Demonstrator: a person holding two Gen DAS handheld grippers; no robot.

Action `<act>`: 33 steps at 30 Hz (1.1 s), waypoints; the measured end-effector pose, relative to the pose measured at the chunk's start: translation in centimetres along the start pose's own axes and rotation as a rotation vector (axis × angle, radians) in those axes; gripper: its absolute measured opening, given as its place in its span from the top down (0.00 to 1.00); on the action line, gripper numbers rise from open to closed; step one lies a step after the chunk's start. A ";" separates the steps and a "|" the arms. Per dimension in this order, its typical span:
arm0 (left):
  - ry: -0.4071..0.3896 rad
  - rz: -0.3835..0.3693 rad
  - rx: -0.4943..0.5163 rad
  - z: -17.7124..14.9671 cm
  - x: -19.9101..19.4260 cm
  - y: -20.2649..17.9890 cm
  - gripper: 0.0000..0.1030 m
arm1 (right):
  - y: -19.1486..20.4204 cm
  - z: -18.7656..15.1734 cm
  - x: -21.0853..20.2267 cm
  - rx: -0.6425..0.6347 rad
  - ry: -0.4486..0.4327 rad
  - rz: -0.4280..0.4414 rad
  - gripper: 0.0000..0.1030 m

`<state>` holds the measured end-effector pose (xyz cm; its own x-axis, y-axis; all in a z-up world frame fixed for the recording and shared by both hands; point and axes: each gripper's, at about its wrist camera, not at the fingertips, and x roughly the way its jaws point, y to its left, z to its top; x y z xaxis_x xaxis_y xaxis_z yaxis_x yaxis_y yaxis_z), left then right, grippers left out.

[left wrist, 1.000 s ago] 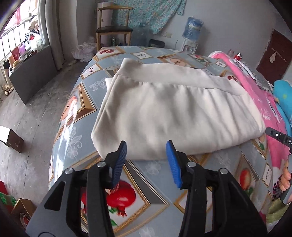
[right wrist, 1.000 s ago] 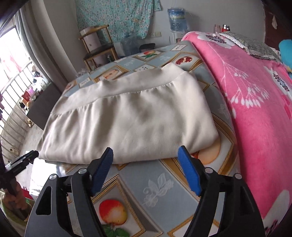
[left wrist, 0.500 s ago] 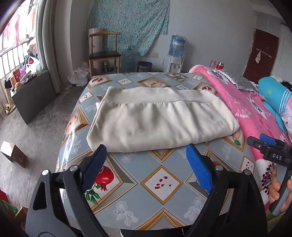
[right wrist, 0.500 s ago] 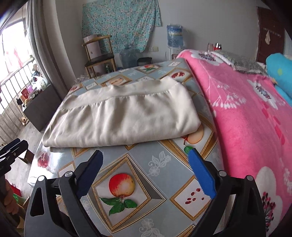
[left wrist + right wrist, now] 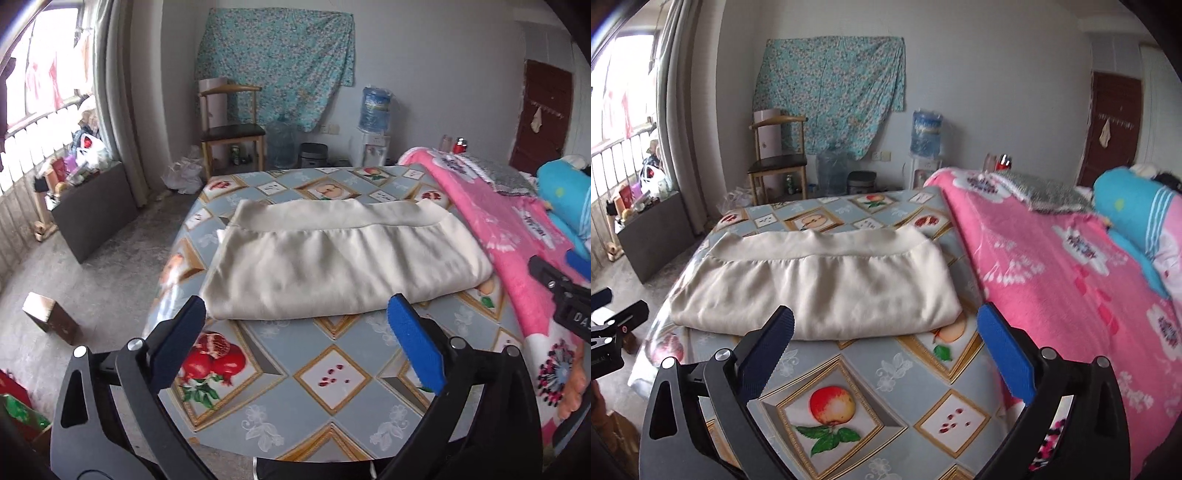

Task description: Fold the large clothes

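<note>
Nearest you, your left gripper (image 5: 295, 314) and right gripper (image 5: 886, 321) have jaws opening wide, with nothing between them. Beyond both, the cream garment (image 5: 343, 266) lies folded into 1 long bundle on the fruit-print tablecloth (image 5: 332, 373), its smooth band along the far edge, beside the pink blanket (image 5: 1052, 266).

Cream garment (image 5: 343, 273) folded flat on patterned tablecloth (image 5: 332, 376) (ribbed hem farthest)
</note>
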<state>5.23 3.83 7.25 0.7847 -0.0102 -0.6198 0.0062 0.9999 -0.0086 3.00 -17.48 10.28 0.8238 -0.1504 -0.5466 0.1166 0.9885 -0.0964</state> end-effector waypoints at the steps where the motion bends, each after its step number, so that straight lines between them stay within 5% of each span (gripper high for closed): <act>1: -0.007 0.020 0.012 0.1 -0.1 -0.1 0.07 | 0.2 0.2 -0.2 -0.012 -0.013 -0.026 0.06; 9: 0.050 0.055 -0.007 0.7 1.3 -0.6 0.07 | 1.4 0.5 0.1 -0.045 -0.006 -0.050 0.06; 20: 0.275 0.084 -0.040 -0.8 6.1 -0.6 0.07 | 3.3 -2.7 5.0 -0.054 0.257 0.035 0.06; 33: 0.303 0.068 -0.016 -0.6 6.5 -1.5 0.07 | 3.4 -3.2 5.9 -0.003 0.328 0.091 0.06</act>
<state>9.97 2.22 2.75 0.5626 0.0537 -0.8250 -0.0512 0.9982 0.0301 6.47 -15.05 4.03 0.6086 -0.0591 -0.7913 0.0484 0.9981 -0.0373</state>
